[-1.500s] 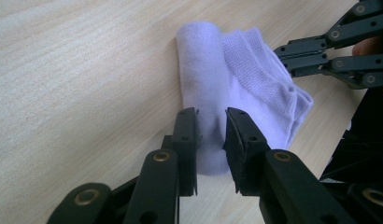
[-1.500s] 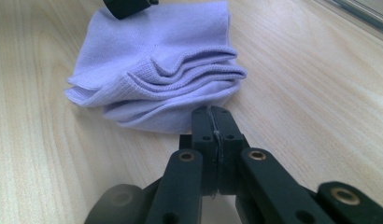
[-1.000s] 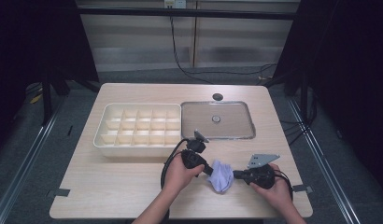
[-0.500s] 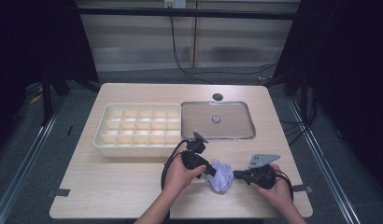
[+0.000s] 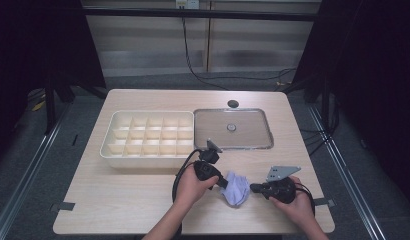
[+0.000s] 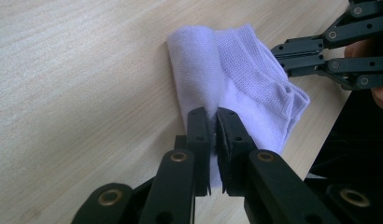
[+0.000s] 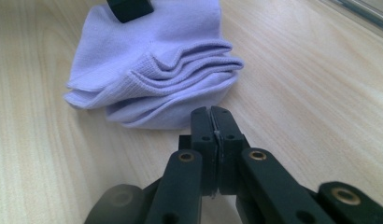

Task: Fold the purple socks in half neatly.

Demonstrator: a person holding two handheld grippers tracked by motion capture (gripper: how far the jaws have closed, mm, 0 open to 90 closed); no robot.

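Barely shifted since a second ago: both hands parked at the near right of the table (image 5: pixel 118 200), lavender sock (image 5: pixel 235 187) in the same spot between them. Only a change at the left gripper (image 5: pixel 224 182): jaws just closing again, now pinched nearly together on a fold of the sock's rolled edge, fabric visible in the slit between them in the left gripper view. Right gripper (image 5: pixel 253 188) clamped fully together, tips at the sock's open, layered end. Whether a sliver of fabric is caught there: cannot tell.

Judged by the look of it, midway through folding or rolling the sock. Already doubled over into a compact bundle with one side rolled into a tube. Not yet moved toward the compartment box (image 5: pixel 143 161), apparently bare, far and left of the hands. Probably left: tidying the bundle, lifting it, placing it in a cell.

Soft knit, fine and smooth on the rolled part, ribbed at the cuff, edges stacked in wavy layers. Pale wood-grain tabletop, matte. Cream plastic box with a grid of square cells. To its right, a flat rectangular lid (image 5: pixel 265 145), shiny-rimmed, with a small round knob at its centre.
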